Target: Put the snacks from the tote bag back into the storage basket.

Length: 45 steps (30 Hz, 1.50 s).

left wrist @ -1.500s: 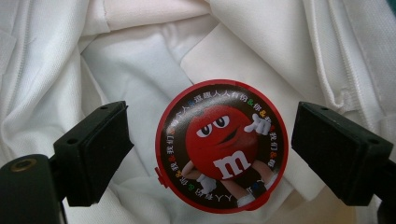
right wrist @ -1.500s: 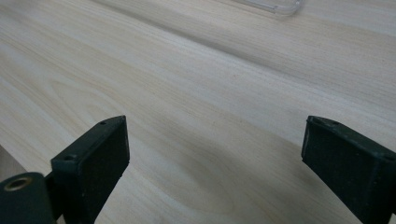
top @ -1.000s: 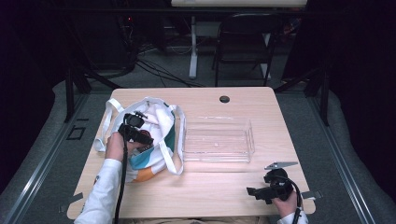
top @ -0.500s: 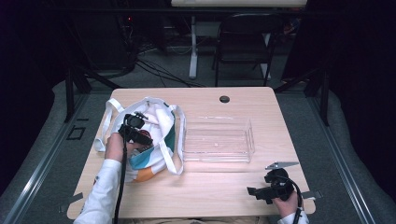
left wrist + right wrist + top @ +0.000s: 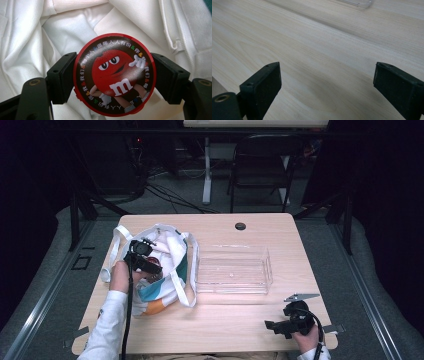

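A round red candy tin (image 5: 115,72) with a red cartoon figure on its lid lies inside an open white tote bag (image 5: 167,245) at the table's left. My left gripper (image 5: 113,75) reaches into the bag and is shut on the tin, one black pad pressed against each side of its rim. In the high view the left gripper (image 5: 152,269) sits over the bag's mouth, with a bit of red tin (image 5: 156,264) beside it. My right gripper (image 5: 270,326) rests near the front right edge, and in its own view the right gripper (image 5: 327,82) stands open over bare wood.
A clear plastic tray (image 5: 232,270) stands empty in the middle of the wooden table (image 5: 225,315), just right of the bag; its corner (image 5: 359,3) shows in the right gripper view. A round cable hole (image 5: 240,226) sits near the far edge. A chair (image 5: 260,165) stands behind.
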{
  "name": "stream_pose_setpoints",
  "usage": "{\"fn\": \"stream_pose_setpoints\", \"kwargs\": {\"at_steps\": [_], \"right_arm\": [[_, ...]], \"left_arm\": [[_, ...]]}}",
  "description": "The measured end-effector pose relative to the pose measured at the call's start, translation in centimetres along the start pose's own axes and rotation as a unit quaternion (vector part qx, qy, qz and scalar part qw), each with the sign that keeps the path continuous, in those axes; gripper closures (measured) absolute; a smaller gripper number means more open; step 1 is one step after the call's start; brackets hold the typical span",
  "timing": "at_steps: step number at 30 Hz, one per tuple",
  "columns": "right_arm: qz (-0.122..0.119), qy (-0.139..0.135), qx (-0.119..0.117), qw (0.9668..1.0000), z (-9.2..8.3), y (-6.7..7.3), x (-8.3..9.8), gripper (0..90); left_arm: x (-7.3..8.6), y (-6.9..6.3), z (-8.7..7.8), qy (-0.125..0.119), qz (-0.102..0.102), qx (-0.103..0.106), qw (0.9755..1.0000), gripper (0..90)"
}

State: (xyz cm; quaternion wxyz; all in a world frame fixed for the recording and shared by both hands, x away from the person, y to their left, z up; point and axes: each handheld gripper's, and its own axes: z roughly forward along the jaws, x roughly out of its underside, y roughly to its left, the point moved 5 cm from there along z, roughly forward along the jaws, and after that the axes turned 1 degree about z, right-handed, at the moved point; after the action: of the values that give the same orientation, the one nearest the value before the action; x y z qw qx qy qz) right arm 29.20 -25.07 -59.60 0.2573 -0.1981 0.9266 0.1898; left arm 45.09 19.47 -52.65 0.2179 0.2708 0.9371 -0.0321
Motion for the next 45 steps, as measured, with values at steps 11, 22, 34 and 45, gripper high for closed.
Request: {"fn": "stream_pose_setpoints", "kwargs": {"at_steps": [11, 22, 34, 45], "right_arm": [[0.001, 0.001, 0.005, 1.0, 0.1, 0.0, 0.1, 7.6], [0.0, -0.003, 0.008, 1.0, 0.0, -0.1, 0.1, 4.9], [0.002, -0.012, 0.023, 0.9997, -0.4, -0.5, 0.0, 0.0], [0.001, -0.005, 0.027, 0.9996, -0.2, -0.5, 0.1, 0.0]], "left_arm": [[0.0, 0.3, -0.9, -0.003, -0.002, -0.002, 1.0, 26.2], [-0.2, 0.6, -2.2, -0.014, -0.008, -0.002, 0.9999, 26.2], [-1.0, 0.9, -4.3, -0.017, 0.0, -0.008, 0.9998, 26.2], [-1.7, 1.0, -5.4, -0.026, 0.0, 0.003, 0.9997, 26.2]]}}
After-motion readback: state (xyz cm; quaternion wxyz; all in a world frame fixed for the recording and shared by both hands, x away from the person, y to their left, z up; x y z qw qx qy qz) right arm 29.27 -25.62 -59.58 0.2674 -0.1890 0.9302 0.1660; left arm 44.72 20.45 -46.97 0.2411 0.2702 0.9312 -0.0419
